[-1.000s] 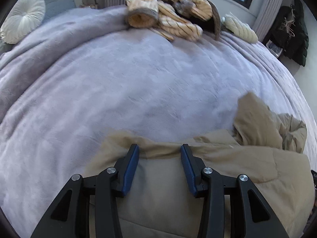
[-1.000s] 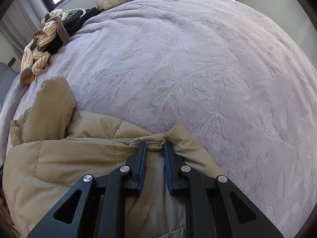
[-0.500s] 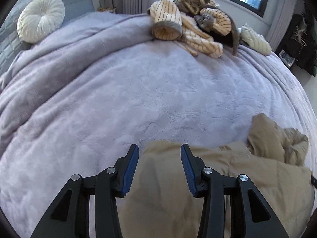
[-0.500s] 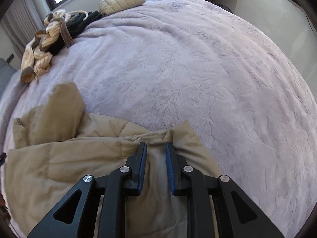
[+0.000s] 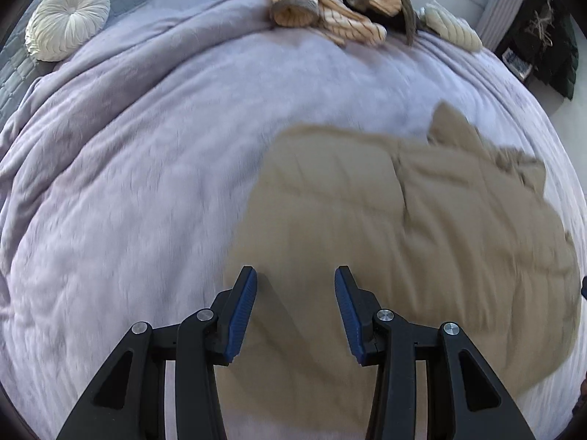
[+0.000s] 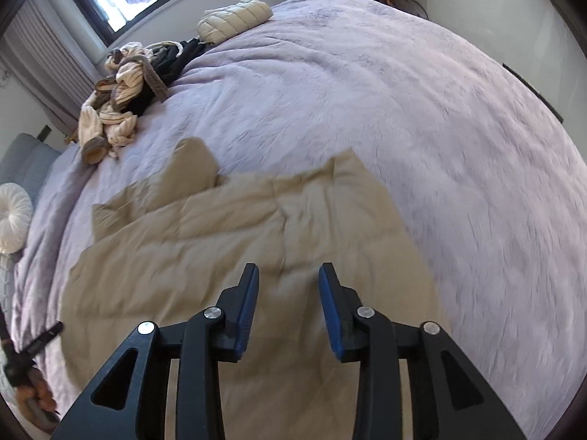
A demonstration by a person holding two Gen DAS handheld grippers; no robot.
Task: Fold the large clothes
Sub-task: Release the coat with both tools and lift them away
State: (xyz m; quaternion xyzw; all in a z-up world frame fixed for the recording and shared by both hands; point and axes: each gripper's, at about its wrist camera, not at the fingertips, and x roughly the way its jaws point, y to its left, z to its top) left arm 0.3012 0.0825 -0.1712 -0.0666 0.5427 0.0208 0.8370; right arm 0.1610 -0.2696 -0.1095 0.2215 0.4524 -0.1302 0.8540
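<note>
A tan quilted jacket (image 5: 385, 220) is lying spread flat on a lilac bedspread (image 5: 146, 183), filling the lower right of the left wrist view and the lower left and centre of the right wrist view, with a sleeve or collar end sticking up at its far edge. The left gripper (image 5: 295, 282) is hovering over the jacket's left border with its blue-padded jaws standing partly apart and nothing between them. The right gripper (image 6: 288, 275) is hanging above the jacket's right part; its jaws are opening and gripping nothing, the fabric lying free beneath them. At the lower left edge of the right wrist view a hand (image 6: 35, 396) is holding the other tool. Farther off, a heap of striped and dark clothes (image 5: 330, 7) is sitting at the top of the frame, a cream puffer garment (image 6: 234, 18) is lying beside it, and a round white cushion (image 5: 68, 18) is resting in the upper left corner.
</note>
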